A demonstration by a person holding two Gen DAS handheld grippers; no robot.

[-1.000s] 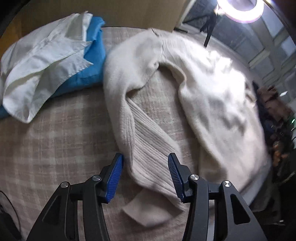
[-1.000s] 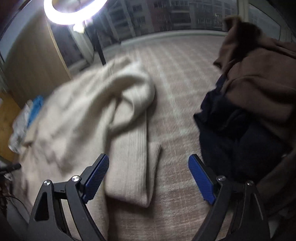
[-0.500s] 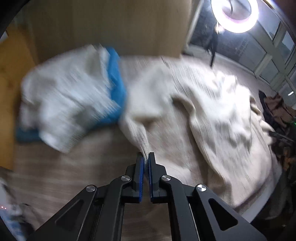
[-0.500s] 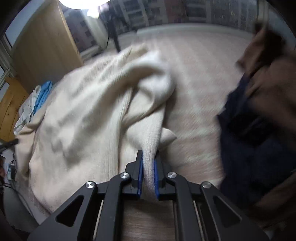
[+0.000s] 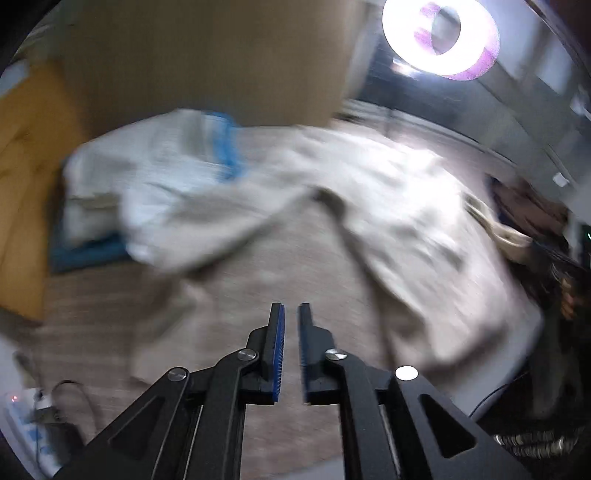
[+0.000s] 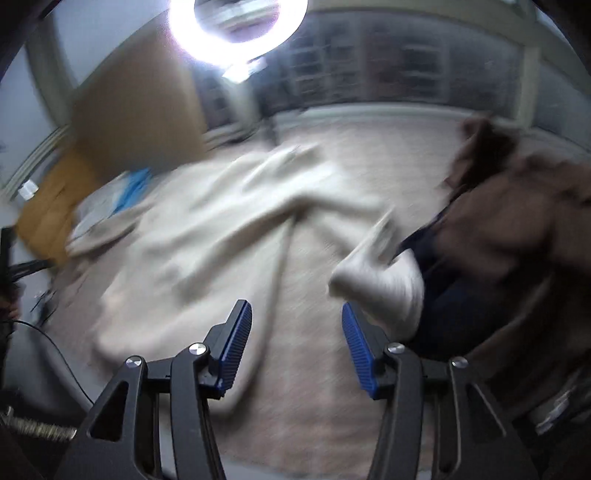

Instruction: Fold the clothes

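A cream knitted sweater [image 5: 402, 221] lies spread on the checked bed cover, blurred by motion. One sleeve [image 5: 207, 218] stretches left over the white and blue clothes. My left gripper [image 5: 290, 314] hovers above the cover with a narrow gap between its blue pads and nothing in it. In the right wrist view the sweater [image 6: 207, 236] lies ahead, and its other sleeve end [image 6: 384, 280] lies bunched just right of my right gripper [image 6: 295, 314], which is open and empty.
A white shirt on a blue garment [image 5: 147, 177] lies at the left. A brown and dark pile of clothes [image 6: 517, 236] sits at the right. A wooden headboard [image 5: 207, 55] and a ring light [image 5: 439, 33] stand behind. Cables [image 6: 44, 332] hang at the bed's left edge.
Both grippers were shut on the sweater's sleeves half a second ago and have let go. The sleeves now lie pulled outward, left and right. Both grippers have risen and drawn back.
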